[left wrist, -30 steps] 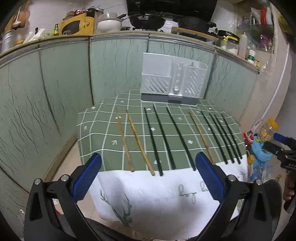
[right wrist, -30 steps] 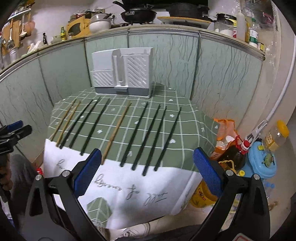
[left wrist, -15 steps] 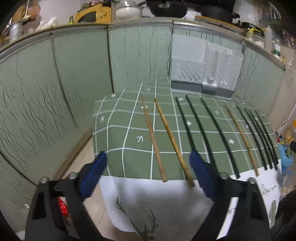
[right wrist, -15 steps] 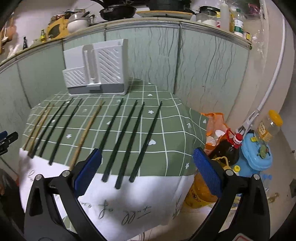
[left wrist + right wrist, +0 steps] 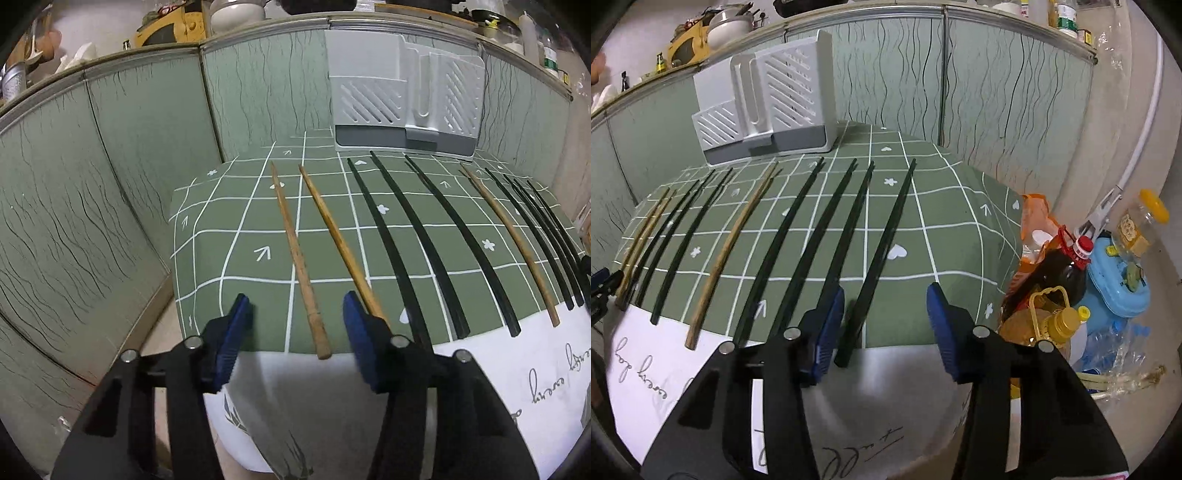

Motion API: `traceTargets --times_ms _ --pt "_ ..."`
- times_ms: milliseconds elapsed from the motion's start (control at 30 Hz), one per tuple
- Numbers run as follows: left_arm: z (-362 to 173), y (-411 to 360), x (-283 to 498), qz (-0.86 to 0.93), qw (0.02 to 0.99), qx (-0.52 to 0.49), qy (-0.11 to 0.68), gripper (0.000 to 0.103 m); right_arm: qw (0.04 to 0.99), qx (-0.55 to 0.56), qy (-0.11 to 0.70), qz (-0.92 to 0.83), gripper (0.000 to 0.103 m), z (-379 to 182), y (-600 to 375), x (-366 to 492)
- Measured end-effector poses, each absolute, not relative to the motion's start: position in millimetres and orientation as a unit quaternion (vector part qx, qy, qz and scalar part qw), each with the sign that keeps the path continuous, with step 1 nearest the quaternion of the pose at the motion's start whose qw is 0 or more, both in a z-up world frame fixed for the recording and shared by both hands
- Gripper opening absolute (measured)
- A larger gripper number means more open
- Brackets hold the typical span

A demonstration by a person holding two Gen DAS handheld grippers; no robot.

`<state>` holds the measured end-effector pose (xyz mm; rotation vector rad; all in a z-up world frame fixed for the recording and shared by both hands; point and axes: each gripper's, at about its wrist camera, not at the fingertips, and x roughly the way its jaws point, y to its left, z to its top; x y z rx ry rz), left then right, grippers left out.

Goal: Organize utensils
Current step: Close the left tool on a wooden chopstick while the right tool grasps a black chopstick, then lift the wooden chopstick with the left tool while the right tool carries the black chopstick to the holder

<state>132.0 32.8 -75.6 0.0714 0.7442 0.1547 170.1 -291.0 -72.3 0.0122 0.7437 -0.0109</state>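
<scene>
Several chopsticks lie side by side on the green checked tablecloth (image 5: 221, 258): black ones and a few wooden ones. A white and grey utensil holder (image 5: 406, 99) (image 5: 768, 99) stands at the table's far edge. My left gripper (image 5: 297, 332) hovers at the near edge with its jaws closing. The leftmost wooden chopstick (image 5: 301, 262) lies between them, untouched by the pads. My right gripper (image 5: 884, 328) is also closing around the rightmost black chopstick (image 5: 882, 254). That chopstick's near end sits close to the left pad, not pinched.
A white printed cloth (image 5: 517, 369) hangs over the table's near edge. Oil bottles (image 5: 1049, 325) and a blue container (image 5: 1115, 280) crowd the floor right of the table. Green panelled cabinet fronts (image 5: 110, 184) close in behind and on the left.
Both grippers have dropped and come closer to the table's near edge, the left towards the left end of the row and the right towards the right end. Both pairs of jaws have narrowed.
</scene>
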Motion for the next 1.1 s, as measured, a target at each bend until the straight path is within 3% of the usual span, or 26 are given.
traceTargets --times_ms 233,333,533,1100 --pt "-77 22 131 0.055 0.932 0.04 0.357 0.016 0.932 -0.033 0.362 -0.015 0.026 -80 -273 167" --pt "-78 22 132 0.05 0.933 0.029 0.355 0.011 0.931 -0.027 0.365 -0.017 0.017 -81 -271 167" --pt "-78 27 132 0.045 0.935 -0.002 0.353 0.007 0.928 -0.001 0.371 -0.021 0.006 -80 -272 169" --pt "-12 50 110 0.039 0.952 -0.019 0.303 0.007 0.945 0.026 0.326 -0.005 0.006 -22 -297 154"
